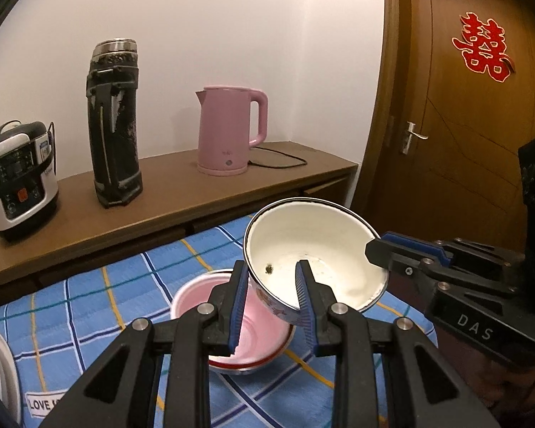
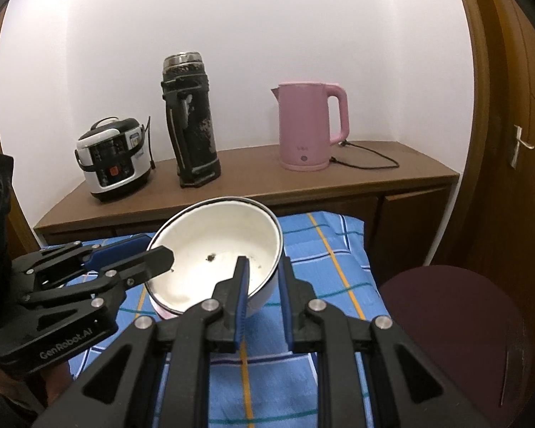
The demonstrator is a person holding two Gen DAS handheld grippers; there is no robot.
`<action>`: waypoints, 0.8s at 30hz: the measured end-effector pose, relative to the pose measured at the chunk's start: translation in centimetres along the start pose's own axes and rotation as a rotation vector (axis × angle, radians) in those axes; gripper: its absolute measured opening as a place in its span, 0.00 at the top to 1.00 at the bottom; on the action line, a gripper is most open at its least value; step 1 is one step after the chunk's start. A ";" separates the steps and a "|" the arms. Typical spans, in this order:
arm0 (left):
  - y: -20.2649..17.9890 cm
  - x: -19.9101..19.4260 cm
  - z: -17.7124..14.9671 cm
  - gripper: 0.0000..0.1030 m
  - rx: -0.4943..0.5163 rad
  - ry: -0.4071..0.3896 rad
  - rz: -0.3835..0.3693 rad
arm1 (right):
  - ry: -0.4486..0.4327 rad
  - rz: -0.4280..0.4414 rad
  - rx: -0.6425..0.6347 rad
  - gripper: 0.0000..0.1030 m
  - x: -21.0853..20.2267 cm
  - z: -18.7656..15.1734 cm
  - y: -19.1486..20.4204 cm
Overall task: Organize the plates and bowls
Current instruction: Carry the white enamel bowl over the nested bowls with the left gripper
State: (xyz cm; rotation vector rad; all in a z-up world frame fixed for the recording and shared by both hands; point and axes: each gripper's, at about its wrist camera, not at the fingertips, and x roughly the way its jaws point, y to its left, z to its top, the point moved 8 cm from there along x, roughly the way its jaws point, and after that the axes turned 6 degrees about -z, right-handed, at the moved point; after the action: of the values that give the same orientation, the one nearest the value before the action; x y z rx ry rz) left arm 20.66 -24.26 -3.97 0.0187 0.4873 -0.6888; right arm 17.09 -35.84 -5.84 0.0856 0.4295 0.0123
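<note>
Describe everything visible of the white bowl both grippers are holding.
The white enamel-looking bowl has a dark rim, a printed outer wall and small dark specks inside. It is tilted, lifted above the pink bowl. The left gripper and right gripper each pinch its wall on opposite sides.

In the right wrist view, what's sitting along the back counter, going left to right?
Rice cooker → tall black flask → pink kettle, its black cord trailing off to the right.
</note>
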 end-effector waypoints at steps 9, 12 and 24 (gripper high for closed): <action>2.8 0.6 0.2 0.71 -0.012 -0.005 0.019 | 0.005 0.007 -0.032 0.83 1.6 1.0 2.0; 3.5 0.8 0.1 0.71 -0.027 -0.006 0.015 | 0.014 0.004 -0.045 0.83 2.1 1.0 2.4; 4.8 0.9 0.0 0.71 -0.048 -0.010 0.027 | 0.050 0.010 -0.058 0.83 4.1 0.4 3.1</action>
State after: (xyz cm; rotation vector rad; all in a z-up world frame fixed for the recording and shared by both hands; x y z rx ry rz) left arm 24.21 -21.09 -5.09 -0.0233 0.4929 -0.6500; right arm 21.05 -32.63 -6.90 0.0308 0.4784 0.0372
